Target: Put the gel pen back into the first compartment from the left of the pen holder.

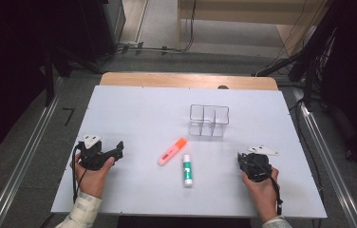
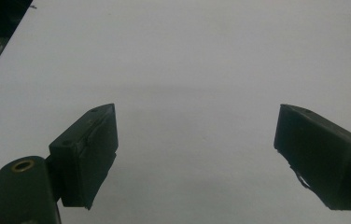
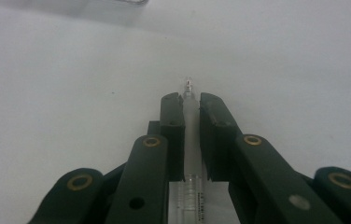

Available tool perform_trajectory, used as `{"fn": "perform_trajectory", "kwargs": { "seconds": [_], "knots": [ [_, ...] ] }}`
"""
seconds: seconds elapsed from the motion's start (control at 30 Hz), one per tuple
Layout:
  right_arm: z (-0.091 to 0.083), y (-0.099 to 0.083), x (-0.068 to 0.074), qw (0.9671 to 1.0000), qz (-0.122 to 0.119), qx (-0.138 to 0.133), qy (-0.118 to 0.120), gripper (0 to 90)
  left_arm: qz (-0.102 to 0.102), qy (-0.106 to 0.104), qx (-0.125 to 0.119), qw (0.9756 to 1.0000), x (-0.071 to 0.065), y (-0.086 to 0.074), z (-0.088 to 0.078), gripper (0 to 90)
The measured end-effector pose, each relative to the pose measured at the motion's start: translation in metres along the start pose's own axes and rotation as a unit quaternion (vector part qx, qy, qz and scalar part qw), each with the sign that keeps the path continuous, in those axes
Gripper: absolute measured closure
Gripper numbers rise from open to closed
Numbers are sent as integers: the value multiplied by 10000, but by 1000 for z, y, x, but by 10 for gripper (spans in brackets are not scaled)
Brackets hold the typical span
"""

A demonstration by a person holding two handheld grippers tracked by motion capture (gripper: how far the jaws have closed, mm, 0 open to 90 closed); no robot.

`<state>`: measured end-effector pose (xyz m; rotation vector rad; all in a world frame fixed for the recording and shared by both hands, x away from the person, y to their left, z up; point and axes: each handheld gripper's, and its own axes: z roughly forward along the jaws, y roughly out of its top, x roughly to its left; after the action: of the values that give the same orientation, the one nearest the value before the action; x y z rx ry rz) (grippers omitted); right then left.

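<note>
My right gripper (image 3: 191,100) lies low on the white table, its jaws drawn in on a clear pen (image 3: 190,140) that runs between the pads, its metal tip poking out ahead. From above, the right gripper (image 1: 241,157) sits at the table's right, held in a hand. At the left, my left gripper (image 1: 115,151) points right; its jaws (image 2: 197,140) stand wide apart over bare table with nothing between them. An orange highlighter (image 1: 172,151) and a white glue stick with a green label (image 1: 187,170) lie in the middle, apart from both grippers.
A clear plastic organiser (image 1: 208,121) with several compartments stands behind the middle of the white table top (image 1: 134,104). A wooden edge shows at the far side. Dark stands, rails and cables surround the table on the floor.
</note>
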<state>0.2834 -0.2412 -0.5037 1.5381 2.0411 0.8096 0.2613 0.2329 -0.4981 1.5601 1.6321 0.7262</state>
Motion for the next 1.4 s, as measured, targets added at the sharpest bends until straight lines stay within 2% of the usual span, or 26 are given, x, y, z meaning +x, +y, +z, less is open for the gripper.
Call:
{"fn": "perform_trajectory", "kwargs": {
  "seconds": [0.23,0.6,1.1,1.4],
  "knots": [
    [-1,1,0,10000,-45,-3,52,788,-3,-13,2,10000,1,0,0,138],
    [-9,6,2,9995,-130,-223,159,790,-17,-9,12,10000,1,0,0,138],
    [-18,14,6,9979,-215,-462,401,791,-16,2,17,10000,2,0,0,138],
    [-17,24,11,9967,-230,-539,568,791,-23,4,22,10000,2,0,1,138]
  ]
}}
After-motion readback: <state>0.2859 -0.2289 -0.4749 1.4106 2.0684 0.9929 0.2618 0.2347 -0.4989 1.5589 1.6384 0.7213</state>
